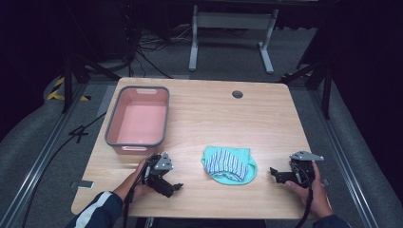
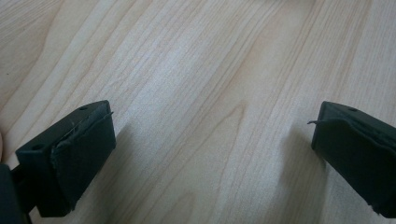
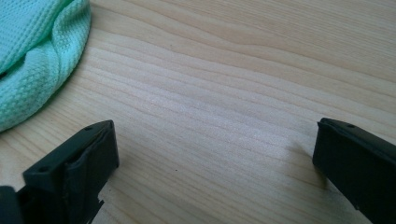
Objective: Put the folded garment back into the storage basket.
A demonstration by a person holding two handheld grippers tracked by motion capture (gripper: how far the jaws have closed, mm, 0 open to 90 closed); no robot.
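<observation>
High view: a mint-green cloth with a striped patch (image 1: 229, 164) lies near the wooden table's (image 1: 228, 118) near edge, between the left gripper (image 1: 172, 188) and right gripper (image 1: 275, 174); a pink basin (image 1: 139, 119) sits far left. Left gripper view: jaws spread wide over bare wood. Right gripper view: jaws released, cloth at the upper left

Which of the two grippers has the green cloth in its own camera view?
The right gripper: the mint-green waffle-weave cloth shows at the upper left of its view, while the left gripper looks at bare wooden table.
</observation>
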